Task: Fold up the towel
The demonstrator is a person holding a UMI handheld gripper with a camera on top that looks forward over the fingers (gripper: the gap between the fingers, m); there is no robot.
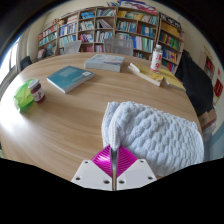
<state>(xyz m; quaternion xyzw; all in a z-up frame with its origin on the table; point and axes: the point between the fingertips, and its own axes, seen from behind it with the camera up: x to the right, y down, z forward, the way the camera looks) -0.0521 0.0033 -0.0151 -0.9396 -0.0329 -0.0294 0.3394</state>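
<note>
A light blue-white knitted towel (pixel 155 135) lies bunched on the round wooden table (pixel 60 125), just ahead and to the right of my fingers. My gripper (pixel 113 157) is shut on the towel's near edge: both magenta pads (pixel 100 160) press together on a thin fold of the cloth that rises between them. The pinched part stands up as a ridge from the fingers toward the heap. The rest of the towel rests on the table top.
A teal book (pixel 68 77) lies far left of the towel, a green packet and a small cup (pixel 28 94) at the left edge. A grey book (pixel 104 62), a yellow object (pixel 142 72) and a white bottle (pixel 156 58) sit beyond. Bookshelves (pixel 110 28) line the back wall.
</note>
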